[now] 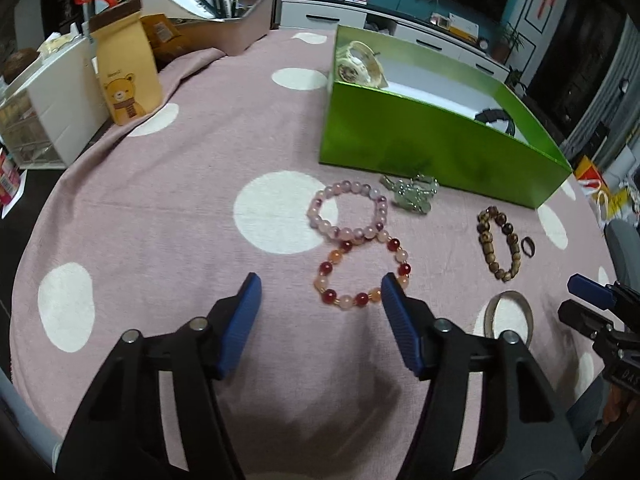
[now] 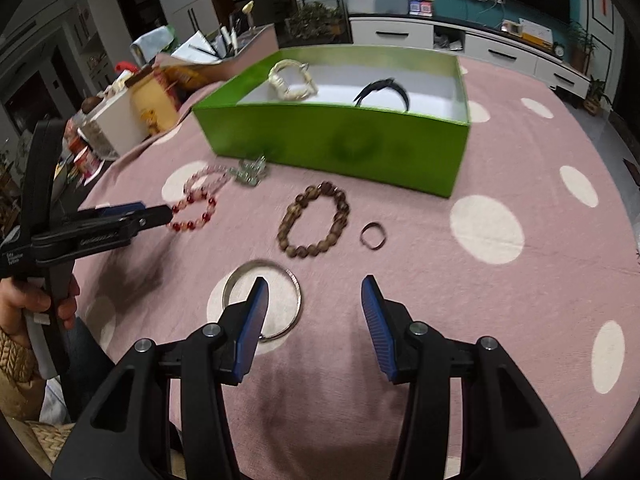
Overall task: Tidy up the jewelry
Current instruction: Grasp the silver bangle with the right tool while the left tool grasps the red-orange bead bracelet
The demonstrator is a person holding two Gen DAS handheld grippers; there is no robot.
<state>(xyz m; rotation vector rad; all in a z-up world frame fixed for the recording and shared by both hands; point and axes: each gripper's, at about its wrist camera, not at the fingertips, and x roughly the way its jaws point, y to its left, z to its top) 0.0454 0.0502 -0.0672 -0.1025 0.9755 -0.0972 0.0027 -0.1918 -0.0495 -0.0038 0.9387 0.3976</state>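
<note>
A green box [image 1: 432, 148] [image 2: 340, 140] stands on the pink dotted cloth and holds a cream bracelet [image 2: 290, 80] and a black band [image 2: 382, 88]. In front of it lie a pale purple bead bracelet [image 1: 346, 212], a red-and-peach bead bracelet [image 1: 362, 272] [image 2: 194, 212], a silvery-green chain [image 1: 410, 192], a brown wooden bead bracelet [image 1: 498, 244] [image 2: 316, 220], a small dark ring [image 1: 528, 246] [image 2: 373, 235] and a metal bangle [image 1: 508, 316] [image 2: 262, 300]. My left gripper [image 1: 320, 284] is open and empty just short of the red bracelet. My right gripper [image 2: 316, 286] is open and empty, its left finger over the bangle.
A yellow bear-print bag [image 1: 124, 68], a white drawer unit [image 1: 44, 108] and a pink tray of papers and pens [image 1: 224, 16] stand at the table's far left. A white TV cabinet [image 2: 460, 40] runs behind the table.
</note>
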